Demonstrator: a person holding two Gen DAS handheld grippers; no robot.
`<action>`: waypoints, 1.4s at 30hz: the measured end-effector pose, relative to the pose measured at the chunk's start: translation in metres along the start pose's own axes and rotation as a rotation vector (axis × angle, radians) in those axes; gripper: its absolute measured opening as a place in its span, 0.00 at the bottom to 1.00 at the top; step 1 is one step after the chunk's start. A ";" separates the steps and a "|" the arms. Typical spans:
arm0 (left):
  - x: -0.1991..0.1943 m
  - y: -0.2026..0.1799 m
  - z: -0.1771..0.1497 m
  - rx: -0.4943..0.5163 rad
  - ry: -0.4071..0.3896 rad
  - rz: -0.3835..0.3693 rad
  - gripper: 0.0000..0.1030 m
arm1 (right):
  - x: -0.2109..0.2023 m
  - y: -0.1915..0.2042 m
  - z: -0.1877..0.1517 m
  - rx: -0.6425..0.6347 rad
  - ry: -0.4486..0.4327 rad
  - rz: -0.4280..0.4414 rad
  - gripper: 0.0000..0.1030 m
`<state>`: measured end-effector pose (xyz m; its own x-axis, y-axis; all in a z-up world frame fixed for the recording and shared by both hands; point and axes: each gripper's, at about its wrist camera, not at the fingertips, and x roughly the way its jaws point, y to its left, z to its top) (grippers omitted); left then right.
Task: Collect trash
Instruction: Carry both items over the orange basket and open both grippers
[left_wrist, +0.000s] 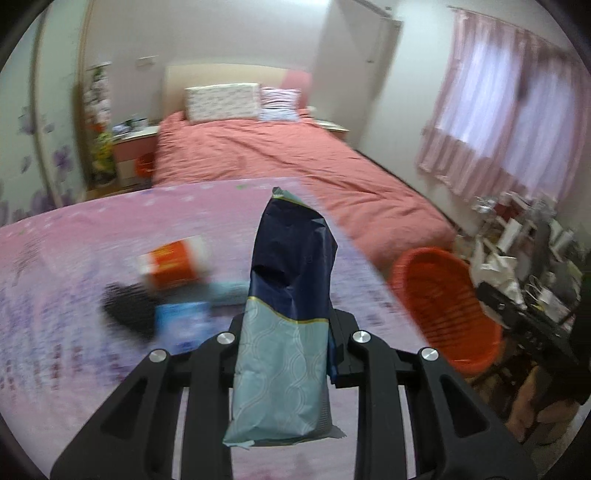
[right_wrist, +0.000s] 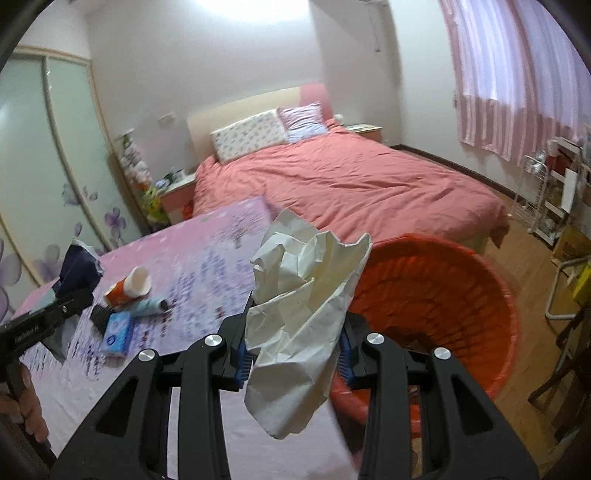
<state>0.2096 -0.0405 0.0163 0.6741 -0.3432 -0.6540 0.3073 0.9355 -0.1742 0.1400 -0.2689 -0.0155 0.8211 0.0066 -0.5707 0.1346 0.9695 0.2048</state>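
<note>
Crumpled white paper wad, light and springy, pinched mid-bulk by right gripper beside red woven basket. Navy-and-teal foil snack bag, slippery (empty-looking), clamped low in left gripper jaws above pink-clothed tabletop's right edge.

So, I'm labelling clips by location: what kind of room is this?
A bedroom, most likely: a made bed with a pink cover and two pillows, a sliding wardrobe, and pink window curtains.
</note>
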 end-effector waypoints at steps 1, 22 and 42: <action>0.005 -0.014 0.001 0.014 0.003 -0.024 0.25 | -0.001 -0.009 0.002 0.013 -0.006 -0.011 0.36; 0.139 -0.189 -0.009 0.154 0.172 -0.263 0.46 | 0.033 -0.114 0.010 0.185 0.026 -0.068 0.49; 0.111 -0.087 -0.023 0.098 0.146 0.019 0.71 | 0.037 -0.079 -0.003 0.082 0.047 -0.092 0.66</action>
<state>0.2419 -0.1582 -0.0584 0.5781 -0.3036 -0.7574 0.3645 0.9265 -0.0932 0.1579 -0.3444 -0.0554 0.7766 -0.0678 -0.6264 0.2542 0.9434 0.2131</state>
